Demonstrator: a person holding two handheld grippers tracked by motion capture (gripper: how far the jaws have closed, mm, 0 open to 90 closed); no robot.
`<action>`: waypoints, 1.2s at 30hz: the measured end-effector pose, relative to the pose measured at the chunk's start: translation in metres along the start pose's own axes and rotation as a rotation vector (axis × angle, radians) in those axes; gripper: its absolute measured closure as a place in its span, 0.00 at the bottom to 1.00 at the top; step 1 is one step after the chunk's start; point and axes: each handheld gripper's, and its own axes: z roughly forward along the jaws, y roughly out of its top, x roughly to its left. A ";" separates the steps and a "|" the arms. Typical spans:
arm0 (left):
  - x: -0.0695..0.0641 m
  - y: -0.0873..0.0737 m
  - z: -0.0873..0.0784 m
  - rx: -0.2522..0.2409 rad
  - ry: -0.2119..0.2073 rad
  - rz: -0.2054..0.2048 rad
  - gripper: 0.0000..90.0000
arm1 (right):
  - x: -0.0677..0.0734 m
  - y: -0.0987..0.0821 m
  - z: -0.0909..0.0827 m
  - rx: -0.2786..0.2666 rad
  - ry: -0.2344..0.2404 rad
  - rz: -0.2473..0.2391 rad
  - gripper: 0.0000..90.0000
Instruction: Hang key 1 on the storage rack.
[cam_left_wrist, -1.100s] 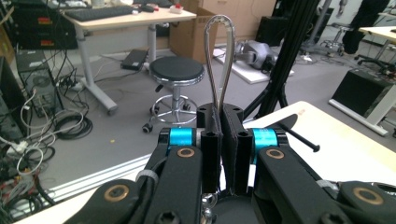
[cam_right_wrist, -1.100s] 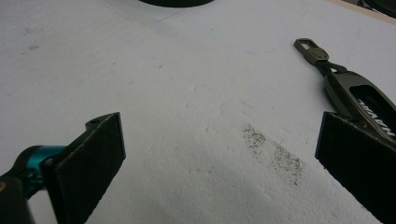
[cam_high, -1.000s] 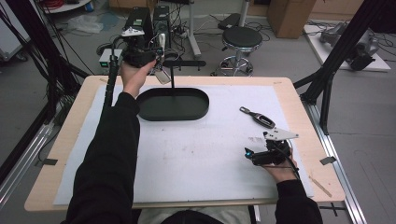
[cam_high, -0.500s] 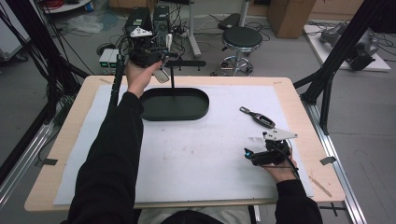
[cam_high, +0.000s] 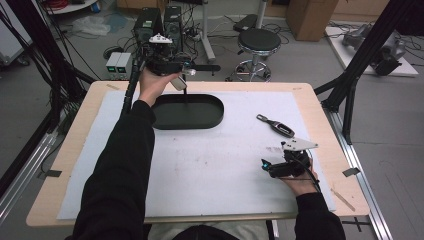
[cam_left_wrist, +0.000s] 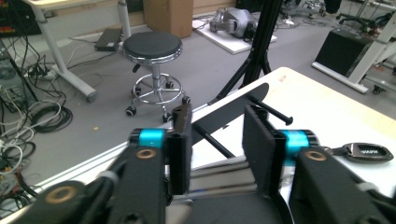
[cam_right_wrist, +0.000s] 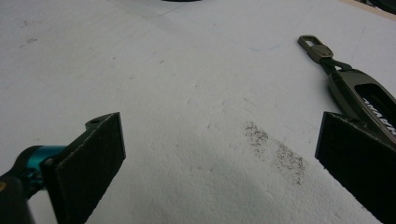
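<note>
The left gripper (cam_high: 186, 76) is hovering over the far rim of the black oval tray (cam_high: 200, 120) on the table (cam_high: 70, 150); its fingers (cam_left_wrist: 180, 140) have just been opening and are grasping nothing. A thin black rod (cam_high: 185, 95) is standing upright in the tray: probably light, stiff and prone to tipping, best pinched mid-shaft. The right gripper (cam_high: 266, 165) is resting released beside the metal key tool (cam_high: 276, 126).

White lettering on the key fob (cam_right_wrist: 369, 105) (too blurred to read), no other text
</note>
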 end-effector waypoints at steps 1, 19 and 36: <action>0.000 0.000 -0.001 -0.002 0.000 -0.002 0.69 | 0.000 0.000 0.000 0.001 -0.001 -0.002 0.01; 0.004 -0.010 -0.039 -0.048 0.024 0.031 0.16 | 0.002 0.001 0.001 -0.001 0.003 -0.002 0.01; 0.017 -0.032 -0.067 0.025 -0.039 0.021 0.02 | 0.002 0.001 0.001 -0.002 0.001 -0.001 0.01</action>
